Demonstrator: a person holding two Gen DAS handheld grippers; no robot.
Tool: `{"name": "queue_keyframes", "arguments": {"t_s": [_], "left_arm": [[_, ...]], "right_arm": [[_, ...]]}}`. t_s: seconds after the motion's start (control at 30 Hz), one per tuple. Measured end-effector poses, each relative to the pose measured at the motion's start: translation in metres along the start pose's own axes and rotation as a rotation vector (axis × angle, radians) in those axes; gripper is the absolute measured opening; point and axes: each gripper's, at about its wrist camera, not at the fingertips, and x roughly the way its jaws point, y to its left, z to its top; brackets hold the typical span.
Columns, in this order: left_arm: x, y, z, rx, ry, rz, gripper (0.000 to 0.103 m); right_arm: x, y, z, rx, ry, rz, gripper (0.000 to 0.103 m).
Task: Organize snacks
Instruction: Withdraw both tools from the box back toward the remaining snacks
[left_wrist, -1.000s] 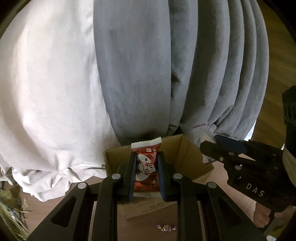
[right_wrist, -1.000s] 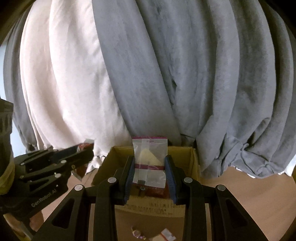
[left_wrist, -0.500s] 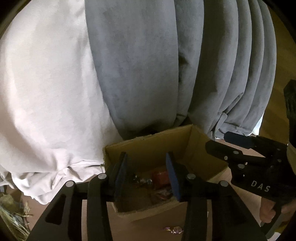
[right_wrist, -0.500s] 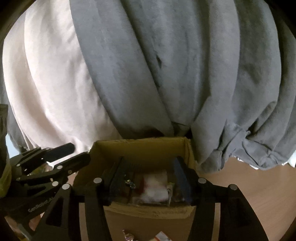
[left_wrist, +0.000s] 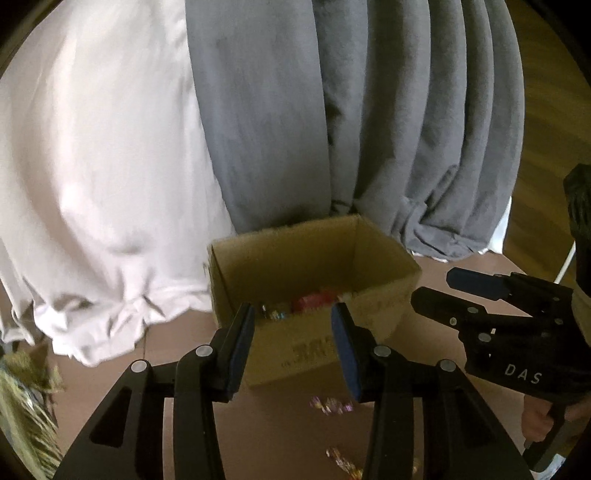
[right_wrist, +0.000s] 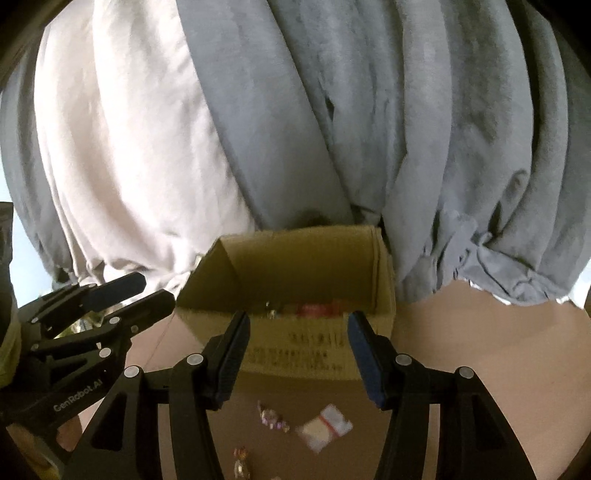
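Both tools have let go since a second ago — the red snack packet that the left tool (left_wrist: 292, 325) pinched and the clear zip bag that the right tool (right_wrist: 298, 332) pinched are no longer between their fingers, and the cardboard box (left_wrist: 314, 288) now sits a little farther off in both views. Each tool stands with its jaws apart and nothing between its blue pads.

Past the left tool's fingertips the box is open at the top. Inside it lie a red packet (left_wrist: 314, 297) and some small shiny wrapped sweets (left_wrist: 273, 314), blurred. In the right wrist view the same box (right_wrist: 295, 343) shows printed lettering on its near wall, with red packaging (right_wrist: 317, 308) just visible over the rim.

On the brown surface (right_wrist: 480, 332) in front of the box, outside it, lie a few loose wrapped sweets (right_wrist: 272, 417) and a small clear bag with a red strip (right_wrist: 324, 430). The left view shows loose sweets (left_wrist: 330, 404) there too.

Behind the box hang folds of pale cloth (left_wrist: 92, 166) and grey cloth (left_wrist: 369, 110) — both reach down to the surface. At the left edge of the left view is a tuft of dried grass (left_wrist: 22, 398).
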Motion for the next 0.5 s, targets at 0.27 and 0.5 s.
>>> {"name": "queue_keyframes", "arguments": {"t_s": [0.27,0.5], "left_arm": [[0.0,-0.014,-0.047,0.024,0.109,-0.048,0.043],[0.011,-0.024,-0.087,0.029,0.216,-0.113,0.042]], "right_arm": [[-0.015,0.0,-0.042,0.015,0.072,-0.017,0.056],[-0.017,-0.002,-0.084,0.084,0.172,-0.038,0.056]]}}
